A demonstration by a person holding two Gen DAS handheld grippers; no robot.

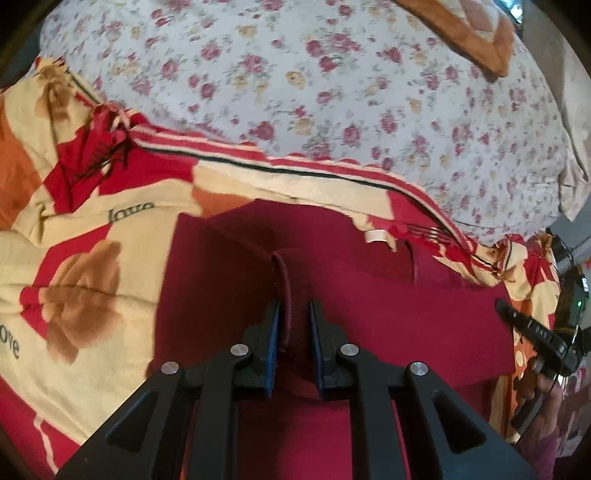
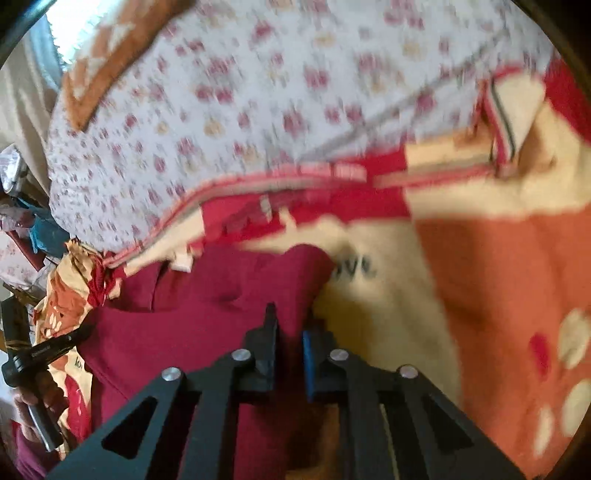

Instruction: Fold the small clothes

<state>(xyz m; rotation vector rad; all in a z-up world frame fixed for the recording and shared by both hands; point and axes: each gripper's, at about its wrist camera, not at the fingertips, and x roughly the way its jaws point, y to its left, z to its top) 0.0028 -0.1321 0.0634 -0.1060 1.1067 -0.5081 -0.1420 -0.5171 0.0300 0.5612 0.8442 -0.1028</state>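
**Garment held at two points on the bed**

We find a maroon garment [image 1: 388,317] spread on a patterned blanket [image 1: 74,258] covering the bed; a flowered sheet [image 1: 332,92] lies past the blanket's striped border, with an orange pillow [image 1: 480,33] at the bed's far corner. The left gripper [image 1: 294,314] is clenched on a raised, ribbed hem of the garment, the fold standing between its blue pads [image 1: 274,332]. The right gripper [image 2: 290,325] sits at the garment's edge [image 2: 221,332] beside the blanket; its view is blurred, and we cannot tell whether it grasps cloth.
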